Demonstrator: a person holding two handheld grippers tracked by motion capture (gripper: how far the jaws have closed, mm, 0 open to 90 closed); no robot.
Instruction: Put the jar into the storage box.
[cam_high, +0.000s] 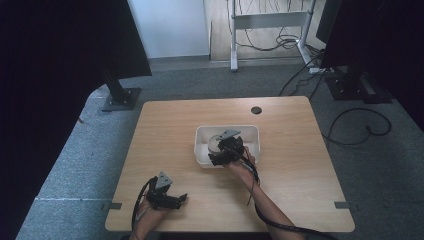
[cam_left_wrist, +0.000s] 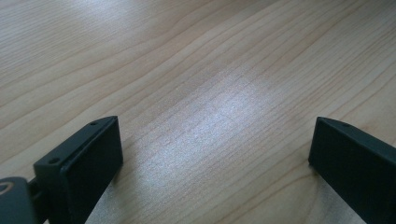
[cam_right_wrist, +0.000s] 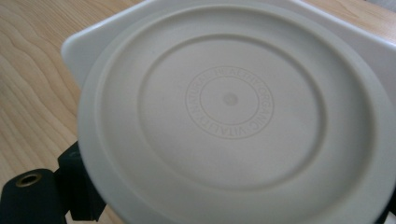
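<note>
Right up against the right tool's camera sits a round cream lid (cam_right_wrist: 233, 116), so close that its lower edge runs out of the picture. It has raised rings and a small circle of embossed lettering in the middle, too faint to read properly. One black jaw of the right tool (cam_right_wrist: 233, 219) peeks out under the lid at the lower left and a sliver of the other shows at the lower right corner, so the jaws seem to sit on either side of the lid, but whether they actually press on it can't be told from here.

Behind the lid is a white bin (cam_right_wrist: 81, 44), with just a rounded corner and a bit of wall visible. From the high view the bin (cam_high: 202, 135) sits around the middle of the desk (cam_high: 285, 150), and the right tool (cam_high: 220, 156) hangs over its near edge, blocking most of what's inside. Something pale and round shows in there beside the tool, hard to make out.

Over at the near left of the desk, the left tool (cam_high: 181, 199) is held low, well apart from the bin. Its jaws are spread wide with only bare wood (cam_left_wrist: 210, 93) between them.
</note>
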